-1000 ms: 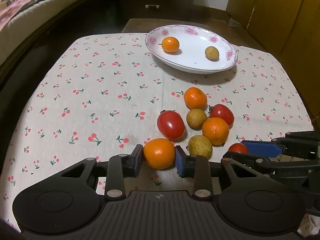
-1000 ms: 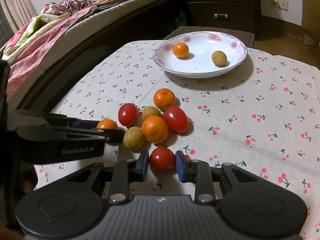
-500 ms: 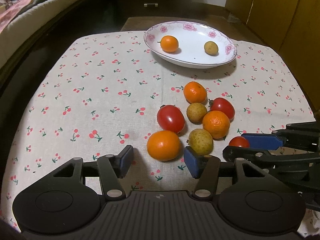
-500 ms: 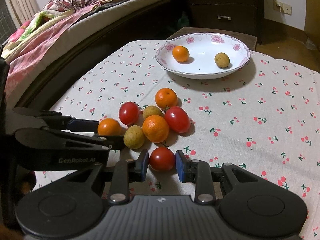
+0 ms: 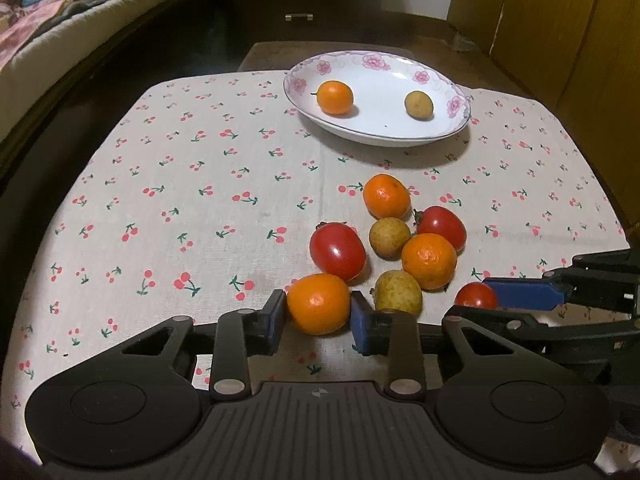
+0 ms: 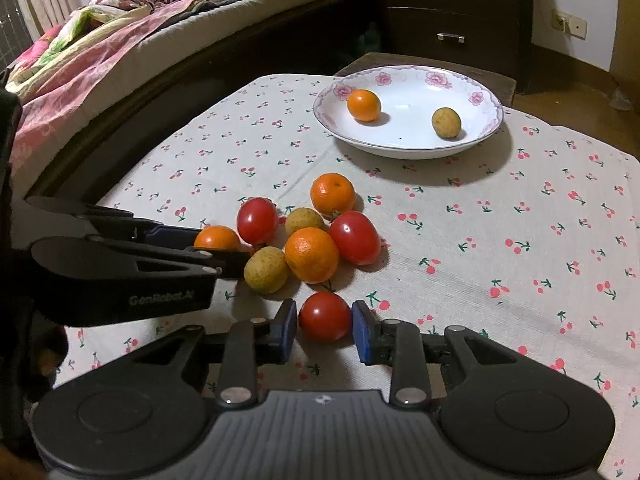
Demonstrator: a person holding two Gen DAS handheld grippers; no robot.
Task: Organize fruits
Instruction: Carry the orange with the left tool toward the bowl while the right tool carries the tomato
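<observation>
On the cherry-print tablecloth point(image 5: 200, 200) lies a cluster of fruit: two oranges point(image 5: 386, 196), two red tomatoes point(image 5: 337, 251) and two yellowish round fruits point(image 5: 389, 237). My left gripper point(image 5: 318, 314) is closing its jaws, and its blue pads press on a third orange point(image 5: 318, 304) resting on the cloth at the near edge of the cluster. My right gripper point(image 6: 325, 322) is shut on a small red tomato point(image 6: 324, 314), also on the cloth. A white flowered plate point(image 5: 400, 140) at the far side holds one orange point(image 5: 335, 97) and one yellowish fruit point(image 5: 418, 105).
A bed with a pink floral cover point(image 6: 100, 52) runs along the left. A dark dresser point(image 6: 452, 16) stands beyond the table, wooden cabinet doors point(image 5: 560, 20) at the right. The cloth's left half carries no fruit.
Half a second ago the left jaws stood wide and drawn back from the orange; now they are shut on it again. The right gripper kept its hold on the tomato.
</observation>
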